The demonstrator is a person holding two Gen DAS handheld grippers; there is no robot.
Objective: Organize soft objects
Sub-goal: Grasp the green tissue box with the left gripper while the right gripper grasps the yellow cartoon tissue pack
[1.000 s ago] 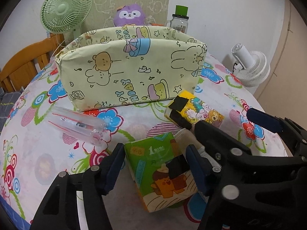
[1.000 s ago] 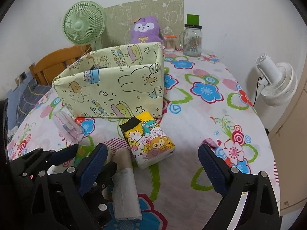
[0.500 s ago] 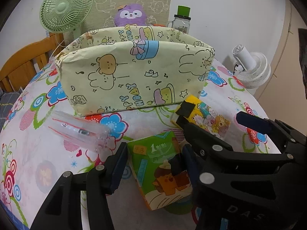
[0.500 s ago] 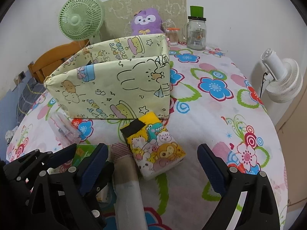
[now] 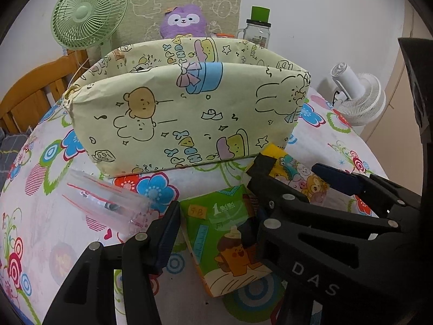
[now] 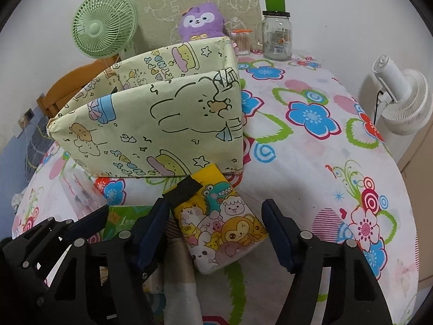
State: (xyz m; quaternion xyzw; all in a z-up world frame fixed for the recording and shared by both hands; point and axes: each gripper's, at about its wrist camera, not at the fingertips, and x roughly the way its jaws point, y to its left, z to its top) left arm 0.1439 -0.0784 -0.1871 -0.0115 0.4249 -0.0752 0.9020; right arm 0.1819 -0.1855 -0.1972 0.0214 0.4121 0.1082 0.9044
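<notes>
Nearest in the left wrist view, the left gripper has its blue pads pressed on the two long sides of the green tissue pack, which lies on the flowered tablecloth just in front of the wrapped storage box. Beside it, the right gripper straddles the yellow cartoon tissue pack; its jaws have just been closing, yet the right pad stands clear of the pack and the left pad sits at its edge, so the pack is between them but not pinched. This yellow pack rests nearly touching the box's front wall, its black-taped end toward the box. Both packs look light and squashy, with slick printed film that may slide under hard pads, so a hold across the middle of the long sides, squeezing gently, seems soundest. A paper-wrapped roll lies between the two packs, and a clear plastic pouch lies before the box's left end. Behind the box stand a purple plush toy, a green desk fan and a glass jar.
</notes>
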